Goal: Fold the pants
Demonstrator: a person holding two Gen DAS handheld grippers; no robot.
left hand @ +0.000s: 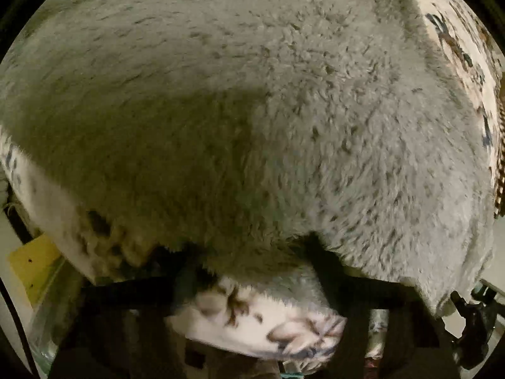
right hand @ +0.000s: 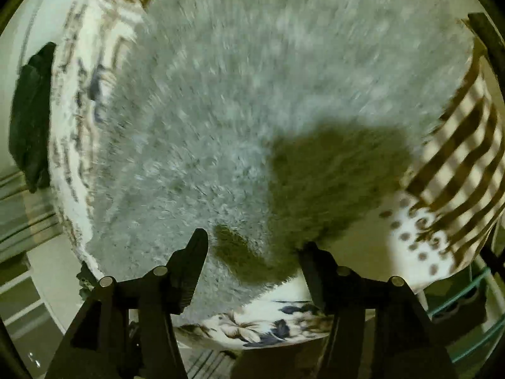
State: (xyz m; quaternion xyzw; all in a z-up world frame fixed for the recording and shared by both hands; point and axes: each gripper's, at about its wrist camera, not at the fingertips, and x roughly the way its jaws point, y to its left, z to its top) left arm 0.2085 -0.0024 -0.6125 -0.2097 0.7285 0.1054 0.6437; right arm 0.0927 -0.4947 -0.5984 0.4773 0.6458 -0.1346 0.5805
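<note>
- As the left wrist view looks almost straight down, you see the grey fleece pants point(left hand: 252, 110) filling it from 9 to 3 o'clock, spread over a floral sheet point(left hand: 262, 325) that shows at 6 and at 1 o'clock.
- The left gripper point(left hand: 252, 259) sits at 6 o'clock with the near fleece edge lying across its fingertips. The tips are blurred and partly covered, so you cannot tell whether they pinch the cloth.
- The pile looks thick and shaggy, lying fairly flat with no sharp crease showing, and a shadow covers it from 8 o'clock to the centre.
- In the right wrist view the pants point(right hand: 221, 110) again cover the middle. The floral sheet point(right hand: 252, 325) borders them at 6 and 9 o'clock, a striped cloth point(right hand: 457, 145) lies at 3 o'clock, and a dark cloth point(right hand: 31, 117) at 9.
- The right gripper point(right hand: 254, 246) stands about half open at 6 o'clock, both fingers clear above the near edge and holding nothing.
- You appear to be at the step of taking the near edge for a fold. Next, you likely need both jaws set low enough to catch the whole fleece layer but not the sheet beneath.
</note>
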